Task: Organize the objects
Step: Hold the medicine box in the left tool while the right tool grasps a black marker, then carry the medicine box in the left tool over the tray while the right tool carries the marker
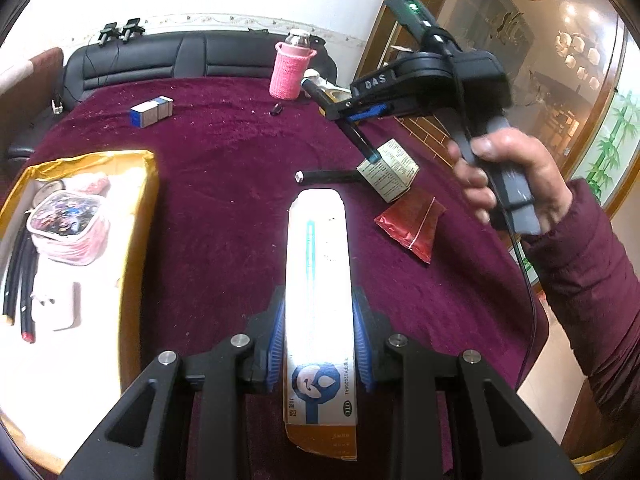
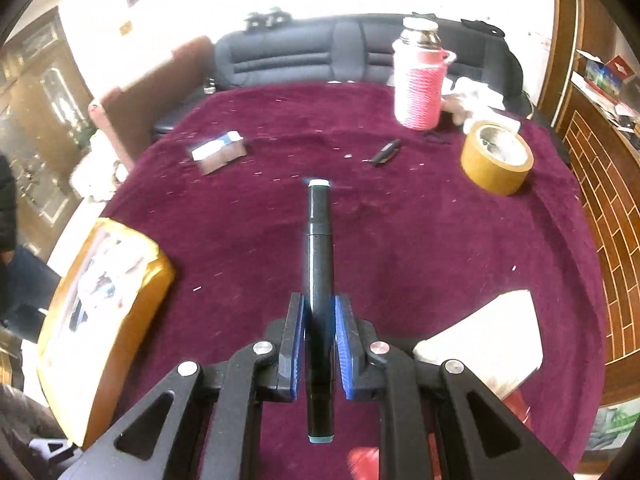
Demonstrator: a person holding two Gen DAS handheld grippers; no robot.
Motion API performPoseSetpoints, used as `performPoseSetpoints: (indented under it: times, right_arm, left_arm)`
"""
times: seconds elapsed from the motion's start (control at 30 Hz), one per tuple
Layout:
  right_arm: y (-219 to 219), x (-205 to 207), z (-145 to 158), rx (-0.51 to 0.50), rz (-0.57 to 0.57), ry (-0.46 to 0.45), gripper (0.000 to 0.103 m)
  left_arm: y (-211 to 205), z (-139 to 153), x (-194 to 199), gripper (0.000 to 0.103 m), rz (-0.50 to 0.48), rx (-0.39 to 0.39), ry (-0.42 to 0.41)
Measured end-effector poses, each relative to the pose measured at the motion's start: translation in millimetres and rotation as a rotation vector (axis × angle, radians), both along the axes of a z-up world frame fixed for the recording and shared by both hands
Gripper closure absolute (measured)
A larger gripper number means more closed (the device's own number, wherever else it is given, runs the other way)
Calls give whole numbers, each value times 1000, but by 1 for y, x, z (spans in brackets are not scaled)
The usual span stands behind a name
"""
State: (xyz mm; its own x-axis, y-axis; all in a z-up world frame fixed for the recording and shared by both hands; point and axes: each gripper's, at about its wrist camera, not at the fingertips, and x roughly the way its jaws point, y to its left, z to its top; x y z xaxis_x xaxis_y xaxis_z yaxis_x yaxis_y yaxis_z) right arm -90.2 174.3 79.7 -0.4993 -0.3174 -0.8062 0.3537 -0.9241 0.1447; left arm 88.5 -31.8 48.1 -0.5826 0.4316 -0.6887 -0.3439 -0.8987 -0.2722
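Far left on the maroon tablecloth [image 1: 224,216] sits the yellow-edged box [image 1: 138,200], open, with a floral pouch [image 1: 66,222], some black cables [image 1: 16,276] and a white plug [image 1: 60,304] already in it. Next over, the left gripper [image 1: 320,344] is clamped on a long white carton [image 1: 318,280] – blue pads pressing both of its sides, carton sticking out forward over the cloth. Behind it a black marker [image 1: 328,177] lies touching a small printed box [image 1: 390,172], red packet [image 1: 412,226] just beside. Right side, a hand [image 1: 512,184] holds the right gripper [image 2: 319,344], jaws pinched on a black marker with teal ends [image 2: 319,240], lifted clear of the cloth. Pink-sleeved bottle [image 2: 418,80] and a tape roll [image 2: 496,158] sit at the back right.
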Motion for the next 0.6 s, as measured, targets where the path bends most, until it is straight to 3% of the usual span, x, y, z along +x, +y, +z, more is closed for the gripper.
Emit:
performPoseSetpoints:
  times: [0.37, 0.6]
  right_arm:
    - [-51, 86, 14, -111, 117, 10, 87]
    - [-96, 114, 10, -161, 186, -9, 86]
  left_arm:
    - [-44, 14, 42, 74, 87, 25, 44]
    - [-94, 13, 56, 74, 200, 56, 43]
